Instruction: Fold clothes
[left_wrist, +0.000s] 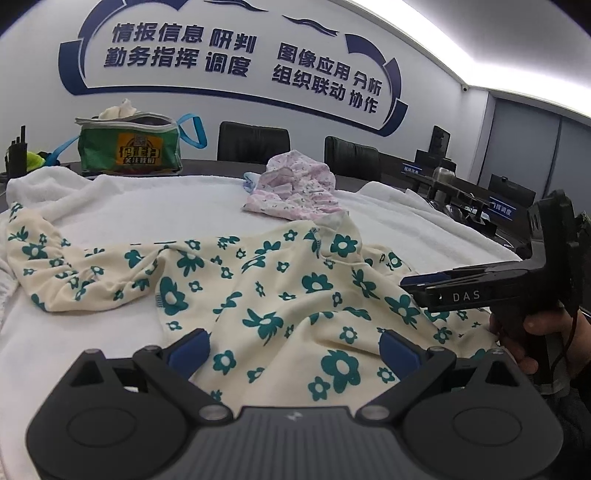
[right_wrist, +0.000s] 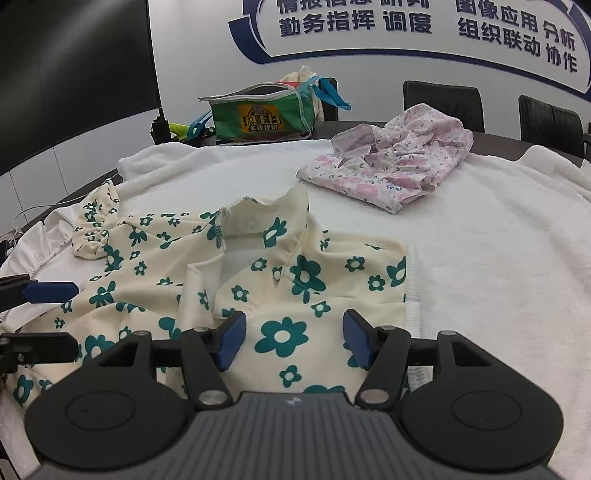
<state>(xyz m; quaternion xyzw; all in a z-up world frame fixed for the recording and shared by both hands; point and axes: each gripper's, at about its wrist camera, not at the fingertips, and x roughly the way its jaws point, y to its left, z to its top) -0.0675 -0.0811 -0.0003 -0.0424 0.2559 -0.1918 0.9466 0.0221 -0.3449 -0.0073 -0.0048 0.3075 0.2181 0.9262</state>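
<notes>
A cream garment with teal flowers (left_wrist: 258, 288) lies rumpled on the white towel-covered table (left_wrist: 166, 210); it also shows in the right wrist view (right_wrist: 288, 280), collar up. My left gripper (left_wrist: 291, 349) is open, its blue pads just above the garment's near edge. My right gripper (right_wrist: 293, 345) is open over the garment's near part. It also shows from the side in the left wrist view (left_wrist: 406, 284), held in a hand, over the garment's right side. The left gripper's fingers (right_wrist: 48, 290) reach in at the left of the right wrist view.
A crumpled pink floral garment (left_wrist: 295, 188) lies further back on the towel, also in the right wrist view (right_wrist: 391, 170). A green bag (left_wrist: 129, 147) with clothes stands at the back left. Black chairs (left_wrist: 251, 142) line the far table edge.
</notes>
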